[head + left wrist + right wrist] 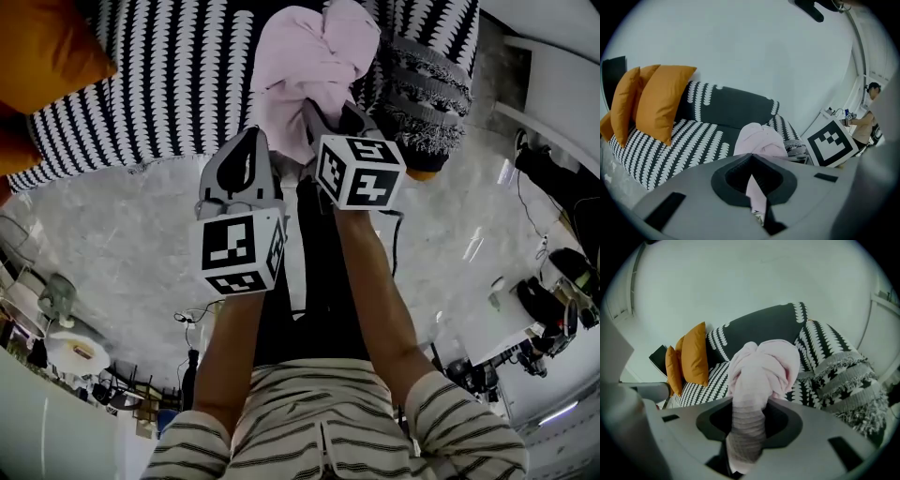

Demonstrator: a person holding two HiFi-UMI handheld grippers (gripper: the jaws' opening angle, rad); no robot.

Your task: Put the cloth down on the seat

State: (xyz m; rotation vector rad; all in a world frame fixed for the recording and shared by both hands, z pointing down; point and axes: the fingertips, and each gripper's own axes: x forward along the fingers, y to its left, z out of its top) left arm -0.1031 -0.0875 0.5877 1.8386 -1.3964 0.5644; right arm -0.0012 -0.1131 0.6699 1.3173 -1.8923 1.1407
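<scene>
Head view, looking steeply down. Both arms reach toward 12 o'clock, over a pale marbled floor (112,234).

Left gripper (251,141): jaws nearly together, pinching a thin fold of the pink cloth (314,66). In its own view a narrow pink strip runs down between the jaws.

Right gripper (333,117): jaws set wide, clamped on a thick ribbed band of the same cloth. In its own view the band fills the gap between them.

The grippers sit close side by side. The left marker cube (242,248) is at 7 o'clock of the right marker cube (361,171).

Cloth: bunched in a rounded lump just beyond both sets of jaws, at 12 o'clock in the head view, over the sofa seat (169,84), which is black with white scallop print. I cannot tell whether the lump touches the seat.

Surroundings: orange cushions (47,52) at 10 o'clock, on the far end of the sofa, well apart from the cloth. A fringed black-and-white throw (427,94) lies at 1 o'clock, just beside the cloth.
</scene>
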